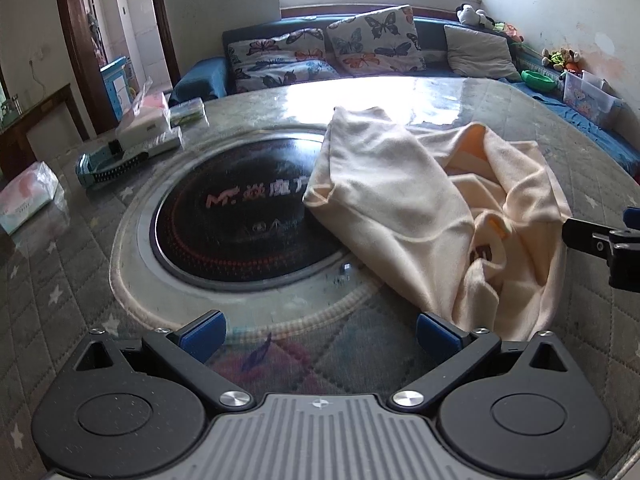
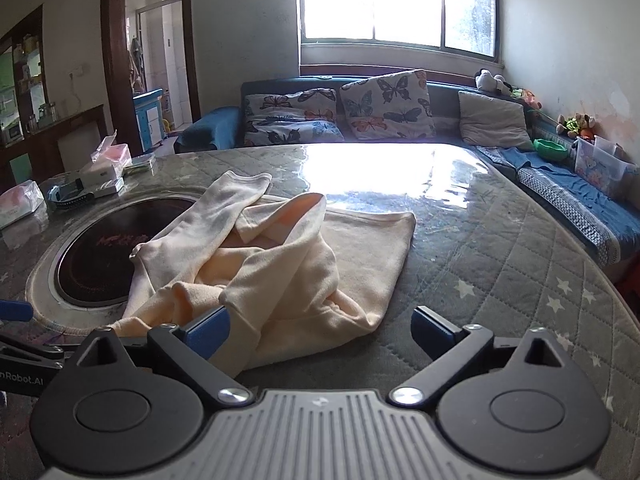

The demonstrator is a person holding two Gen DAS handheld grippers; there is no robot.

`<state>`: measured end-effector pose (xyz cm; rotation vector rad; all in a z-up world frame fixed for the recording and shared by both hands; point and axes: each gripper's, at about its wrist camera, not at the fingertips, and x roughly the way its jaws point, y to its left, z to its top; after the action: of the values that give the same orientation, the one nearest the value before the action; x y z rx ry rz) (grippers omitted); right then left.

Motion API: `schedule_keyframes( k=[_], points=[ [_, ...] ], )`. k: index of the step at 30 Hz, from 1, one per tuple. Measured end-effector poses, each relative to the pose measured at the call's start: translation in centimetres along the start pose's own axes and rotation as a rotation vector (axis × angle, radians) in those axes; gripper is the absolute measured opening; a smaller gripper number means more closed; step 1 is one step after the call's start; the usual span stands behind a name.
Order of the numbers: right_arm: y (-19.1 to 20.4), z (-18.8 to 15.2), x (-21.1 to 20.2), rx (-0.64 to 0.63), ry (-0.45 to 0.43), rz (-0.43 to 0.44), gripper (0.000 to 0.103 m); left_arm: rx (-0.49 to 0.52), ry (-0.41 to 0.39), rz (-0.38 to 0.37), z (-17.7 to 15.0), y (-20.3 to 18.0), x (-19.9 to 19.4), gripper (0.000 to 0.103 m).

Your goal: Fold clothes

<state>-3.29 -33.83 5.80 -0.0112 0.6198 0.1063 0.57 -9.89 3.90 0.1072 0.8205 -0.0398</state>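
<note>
A cream long-sleeved garment (image 1: 404,200) lies crumpled on the quilted table (image 1: 80,264), one sleeve stretched over the black round hotplate (image 1: 240,216). My left gripper (image 1: 320,334) hovers open just in front of the garment's near hem, nothing between its blue pads. In the right wrist view the same garment (image 2: 280,256) is bunched in the middle of the table (image 2: 500,264), its hem reaching my right gripper (image 2: 320,330). That gripper is open, its left pad (image 2: 208,330) against the cloth. The right gripper's tip (image 1: 600,240) shows at the left view's right edge.
Tissue packs (image 1: 28,200), a white box (image 1: 148,132) and a teal object (image 1: 104,164) sit on the table's left side. Behind the table stands a blue sofa with butterfly cushions (image 1: 372,40), soft toys and plastic bins (image 1: 588,92) at the right.
</note>
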Motion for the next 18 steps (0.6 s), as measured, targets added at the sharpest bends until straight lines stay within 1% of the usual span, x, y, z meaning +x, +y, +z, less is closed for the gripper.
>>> schedule_keyframes(
  k=[1,2,4,5,9,12,14,18],
  points=[
    [0.0,0.2,0.1,-0.005,-0.001,0.004,0.097,0.001,-0.006,0.000,0.2,0.0,0.0,0.103],
    [0.0,0.7,0.2,-0.012,-0.005,0.010,0.093,0.000,-0.012,-0.001,0.4,0.1,0.0,0.103],
    [0.0,1.7,0.7,-0.018,-0.009,0.026,0.092,-0.006,-0.017,-0.005,0.7,0.2,0.0,0.103],
    [0.0,2.2,1.0,-0.022,-0.010,0.034,0.090,-0.008,-0.018,-0.007,0.9,0.3,0.1,0.103],
    [-0.1,4.5,3.0,-0.041,-0.004,0.051,0.082,-0.014,-0.017,-0.009,1.3,0.6,0.5,0.103],
    [-0.4,5.9,4.9,-0.039,0.016,0.061,0.074,-0.012,-0.020,-0.009,1.7,0.7,0.8,0.103],
    [-0.8,6.9,6.9,-0.029,0.044,0.065,0.067,-0.013,-0.024,-0.011,2.1,0.8,1.1,0.103],
    [-1.3,7.9,10.4,-0.024,0.099,0.065,0.058,-0.011,-0.022,-0.007,3.1,0.8,2.0,0.103]
  ],
)
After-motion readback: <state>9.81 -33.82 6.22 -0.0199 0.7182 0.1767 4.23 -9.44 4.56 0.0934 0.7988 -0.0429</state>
